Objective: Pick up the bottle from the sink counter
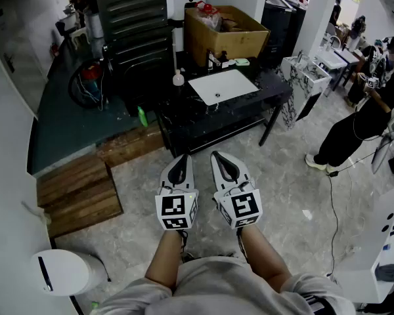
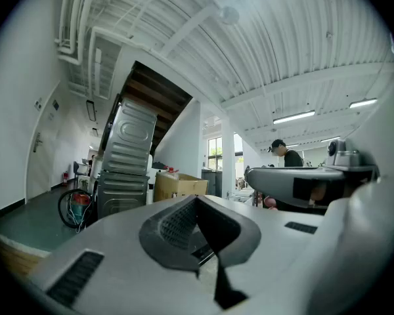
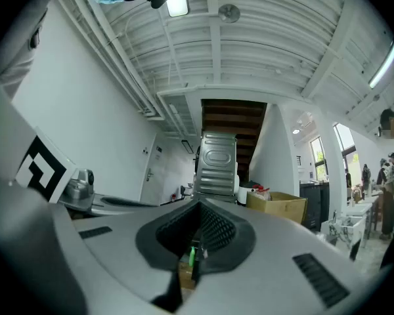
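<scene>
Sink counter: one bottle, one cardboard box

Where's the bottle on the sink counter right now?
Head view, upper centre: bottle stands on the counter just left of the sink, near the cardboard box.

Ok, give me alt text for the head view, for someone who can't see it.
Seen from above, the left gripper and right gripper, both shut and empty, point over a grey floor toward a black counter with a white sink and a small bottle beside it. A person stands at right.
</scene>
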A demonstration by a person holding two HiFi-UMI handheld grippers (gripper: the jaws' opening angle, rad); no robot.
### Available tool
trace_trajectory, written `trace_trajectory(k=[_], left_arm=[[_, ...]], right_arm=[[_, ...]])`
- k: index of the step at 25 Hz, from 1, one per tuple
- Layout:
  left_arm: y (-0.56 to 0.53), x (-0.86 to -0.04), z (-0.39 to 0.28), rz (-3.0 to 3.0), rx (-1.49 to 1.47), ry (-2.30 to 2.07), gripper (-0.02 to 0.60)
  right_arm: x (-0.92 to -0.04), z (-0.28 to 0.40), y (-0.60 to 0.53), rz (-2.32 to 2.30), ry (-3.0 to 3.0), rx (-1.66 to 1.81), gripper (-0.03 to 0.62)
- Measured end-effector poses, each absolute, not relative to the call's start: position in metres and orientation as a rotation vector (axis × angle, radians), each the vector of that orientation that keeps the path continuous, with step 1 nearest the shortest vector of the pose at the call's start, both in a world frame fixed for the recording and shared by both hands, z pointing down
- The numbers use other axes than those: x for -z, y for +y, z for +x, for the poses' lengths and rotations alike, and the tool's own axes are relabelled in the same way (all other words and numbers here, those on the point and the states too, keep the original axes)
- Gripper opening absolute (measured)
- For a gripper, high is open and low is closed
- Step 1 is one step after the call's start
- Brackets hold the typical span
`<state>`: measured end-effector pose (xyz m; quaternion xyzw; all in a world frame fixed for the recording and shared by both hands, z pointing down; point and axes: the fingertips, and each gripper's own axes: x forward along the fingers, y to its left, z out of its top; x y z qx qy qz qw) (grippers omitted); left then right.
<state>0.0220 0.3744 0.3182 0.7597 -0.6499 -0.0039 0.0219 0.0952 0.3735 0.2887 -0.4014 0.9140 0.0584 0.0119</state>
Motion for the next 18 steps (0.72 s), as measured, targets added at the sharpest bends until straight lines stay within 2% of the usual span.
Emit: trace_trajectory(k=[10, 18], left_arm=[[0.373, -0.32, -0.02, 2.398, 0.016, -1.988, 0.012], [0.378, -0.349, -0.039, 2.379, -0.026, -1.922, 0.012]], right_arm=[[-0.286, 0.055, 0.369, -1.268, 2.795, -0.169, 0.009], [-0.324, 0.035, 0.37, -1.317, 2.86, -0.037, 0.009]])
